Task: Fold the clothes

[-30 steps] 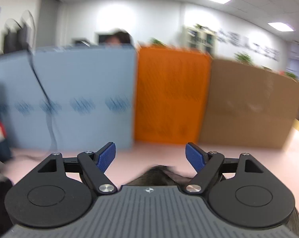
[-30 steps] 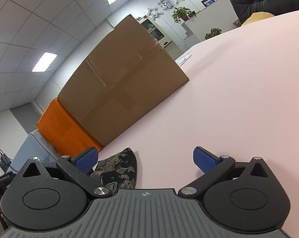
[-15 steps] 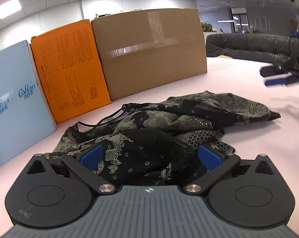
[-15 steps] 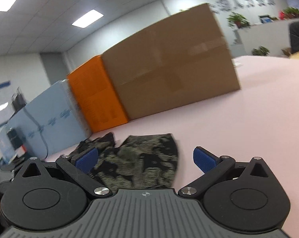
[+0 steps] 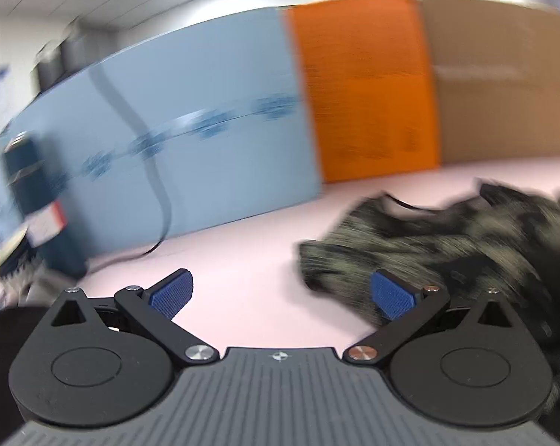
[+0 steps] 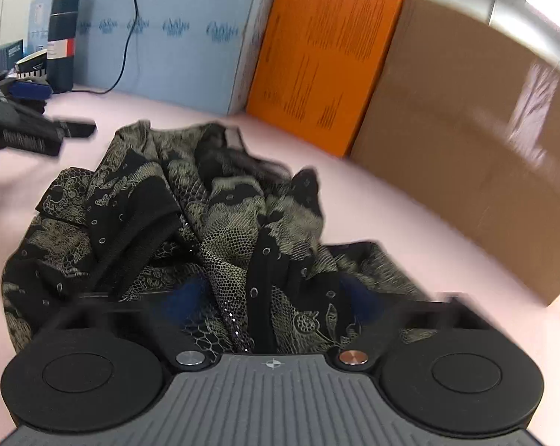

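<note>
- Right gripper point(image 6: 276, 297): jaws closing, blurred; folds of the garment point(image 6: 205, 215) lie between them. Whether the pads press yet, cannot tell.
- Left gripper point(image 5: 280, 293): jaws spread wide, bare pink table point(image 5: 243, 252) between them, nothing held; right pad point(image 5: 391, 293) overlaps the garment's near edge in view.
- Garment: dark, pale lace print, crumpled in a heap on the table, in front of the orange box point(image 6: 324, 52).
- Blue box point(image 6: 191, 29) left of the orange box, brown box point(image 6: 465, 148) right.
- Dark bottle point(image 6: 61, 41) far left of the orange box, by the blue box.
</note>
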Demonstrator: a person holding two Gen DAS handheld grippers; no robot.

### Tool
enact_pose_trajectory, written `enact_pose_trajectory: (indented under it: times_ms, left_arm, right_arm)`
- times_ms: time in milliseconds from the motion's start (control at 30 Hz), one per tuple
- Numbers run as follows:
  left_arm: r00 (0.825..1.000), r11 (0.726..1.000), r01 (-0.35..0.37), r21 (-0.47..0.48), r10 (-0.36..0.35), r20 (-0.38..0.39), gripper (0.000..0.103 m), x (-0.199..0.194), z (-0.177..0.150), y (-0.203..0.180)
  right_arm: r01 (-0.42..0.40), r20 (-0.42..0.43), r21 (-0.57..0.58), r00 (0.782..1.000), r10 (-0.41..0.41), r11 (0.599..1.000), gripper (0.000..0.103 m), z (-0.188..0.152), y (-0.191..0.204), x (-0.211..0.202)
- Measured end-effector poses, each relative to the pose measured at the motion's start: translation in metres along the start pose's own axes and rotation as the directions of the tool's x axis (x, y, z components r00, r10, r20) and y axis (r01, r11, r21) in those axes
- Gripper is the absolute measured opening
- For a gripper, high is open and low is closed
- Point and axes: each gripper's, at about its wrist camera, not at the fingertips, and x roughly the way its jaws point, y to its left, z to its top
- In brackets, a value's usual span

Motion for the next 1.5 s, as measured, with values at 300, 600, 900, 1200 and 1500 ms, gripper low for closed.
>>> enact_pose_trajectory:
  times_ms: [300,600,900,1200,1500]
  left_arm:
    - [0.991,0.874,0.078,-0.48,-0.123,-0.062,0.103,0.006,0.0,0.07]
    - [0.983,0.898,0.091,-0.431,-0.149,-0.105,0.103,0.017,-0.004,0.061]
    - [0.909,0.905,0.398,-0.147,-0.411,-0.067,0.103,0.007,-0.004,0.009]
    - [0.9,0.891,0.434,0.132,-0.424,-0.099,0.103,-0.004,-0.017,-0.036]
    - [0.931,0.939,0.344,0.021,-0.339,-0.133,0.103,0.019,-0.017,-0.018]
  right_arm:
    - [0.15,0.233,0.06,0.959,-0.16,0.987,0.007,0.095,-0.048,-0.021]
    - [0.422,0.284,0.287,0.82,-0.497,0.86,0.058,0.102,-0.106,-0.034]
    - [0.128,0.171,0.088,0.975,-0.142,0.988,0.083,-0.002,-0.07,-0.056]
    - [-0.182,0.057,-0.018,0.982,0.182,0.983,0.098,-0.048,0.005,-0.04]
    - [-0.096,0.113,0.039,0.989,0.091,0.995,0.003,-0.019,0.021,-0.019]
